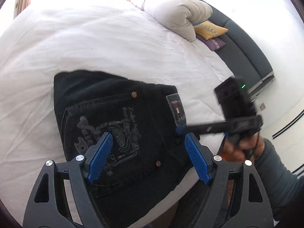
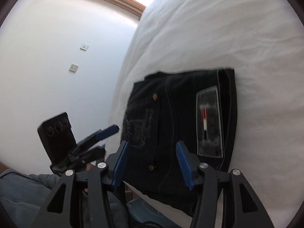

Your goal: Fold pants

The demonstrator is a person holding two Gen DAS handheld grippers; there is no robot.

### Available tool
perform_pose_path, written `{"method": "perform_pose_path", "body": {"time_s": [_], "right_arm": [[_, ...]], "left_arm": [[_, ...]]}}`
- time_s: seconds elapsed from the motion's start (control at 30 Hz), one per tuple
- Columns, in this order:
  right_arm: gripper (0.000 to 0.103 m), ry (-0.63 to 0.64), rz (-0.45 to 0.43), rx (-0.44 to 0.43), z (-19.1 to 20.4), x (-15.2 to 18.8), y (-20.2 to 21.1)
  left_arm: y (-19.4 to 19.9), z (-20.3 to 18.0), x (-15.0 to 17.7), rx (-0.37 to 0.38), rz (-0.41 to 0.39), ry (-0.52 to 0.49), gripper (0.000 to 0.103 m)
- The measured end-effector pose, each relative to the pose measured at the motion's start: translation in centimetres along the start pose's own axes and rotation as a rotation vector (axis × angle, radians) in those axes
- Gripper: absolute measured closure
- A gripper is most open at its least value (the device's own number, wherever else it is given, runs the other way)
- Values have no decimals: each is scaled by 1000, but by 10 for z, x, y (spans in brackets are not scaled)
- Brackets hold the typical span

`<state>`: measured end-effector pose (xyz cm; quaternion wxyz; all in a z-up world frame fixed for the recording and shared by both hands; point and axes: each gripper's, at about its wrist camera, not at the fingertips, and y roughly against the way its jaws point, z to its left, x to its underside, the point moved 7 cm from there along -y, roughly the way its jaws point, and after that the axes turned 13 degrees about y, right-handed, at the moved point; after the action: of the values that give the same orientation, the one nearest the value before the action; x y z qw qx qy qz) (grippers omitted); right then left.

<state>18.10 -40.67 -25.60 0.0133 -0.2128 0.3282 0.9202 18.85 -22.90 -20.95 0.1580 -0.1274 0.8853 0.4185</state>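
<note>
Pants [image 1: 117,125], black denim already folded into a compact stack with the embroidered back pocket [image 1: 108,133] and waist label [image 1: 175,107] facing up, lie at the near edge of the white bed [image 1: 95,43]. The left gripper [image 1: 147,157] hovers over them with jaws apart and empty; the right gripper [image 2: 152,163] likewise hangs spread, gripping nothing. Folding looks essentially finished, so the next move probably calls for only smoothing the stack, or 1 last tidy fold.

embroidered pocket lettering [image 1: 106,133] on pants [image 1: 114,114], seemingly script, waistband patch [image 2: 209,123] unreadable
</note>
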Motion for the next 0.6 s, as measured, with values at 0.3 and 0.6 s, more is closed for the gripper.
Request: {"method": "perform_pose_path", "body": {"time_s": [0.3,0.6], "right_arm": [[46,-46,-33,-58,-14,25,18],[44,-35,-44,-134,-7,-15,-17]], "left_arm": [[1,23,-44,106,-23,25,26],[-22,63,-87,392,117,162,38]]}}
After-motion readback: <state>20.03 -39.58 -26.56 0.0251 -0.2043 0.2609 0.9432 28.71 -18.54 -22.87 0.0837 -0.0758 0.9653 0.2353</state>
